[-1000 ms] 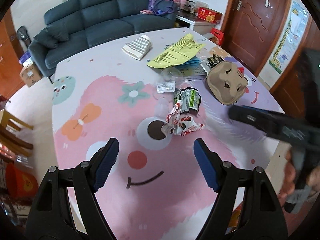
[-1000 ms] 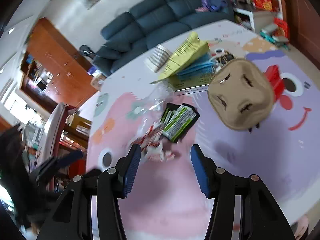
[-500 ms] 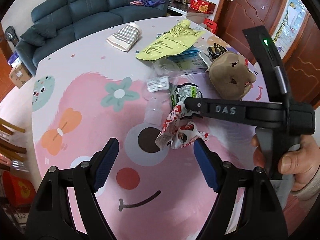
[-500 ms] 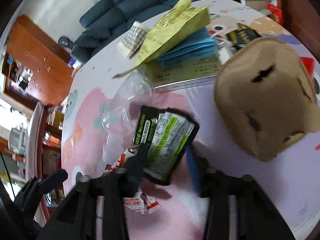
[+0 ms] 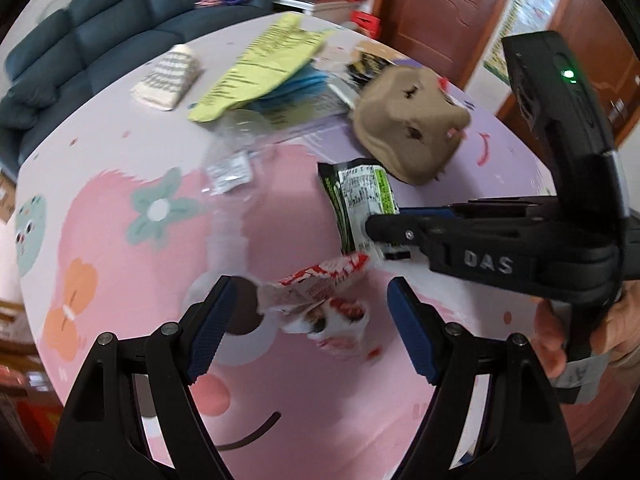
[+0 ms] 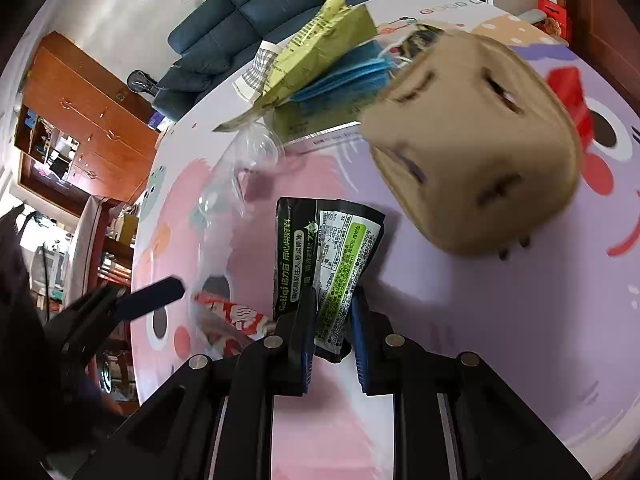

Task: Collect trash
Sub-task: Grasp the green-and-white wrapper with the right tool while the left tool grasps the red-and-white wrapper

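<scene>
The right gripper (image 6: 331,322) was seen with its jaws just closed in on the lower edge of the black and green printed foil snack wrapper (image 6: 328,260), the pads pressing on a narrow strip only; a slip was judged likely if the wrapper were lifted briskly, the foil being slick and the bite shallow. In the left wrist view the left gripper (image 5: 310,320) was held with its jaws wide apart and nothing gripped, the crumpled red and white plastic wrapper (image 5: 320,300) lying between them on the pink cartoon-printed tablecloth (image 5: 280,380); a closing that caught only a loose fold was judged able to tear it or leave it behind. The right gripper lay at about two o'clock of the left one, near it, so a knock between the tools was thought possible. Farther off, at eleven o'clock, the clear crinkled plastic film (image 5: 232,152) was judged hard to see; at one o'clock lay the brown moulded pulp carton (image 5: 408,120).
</scene>
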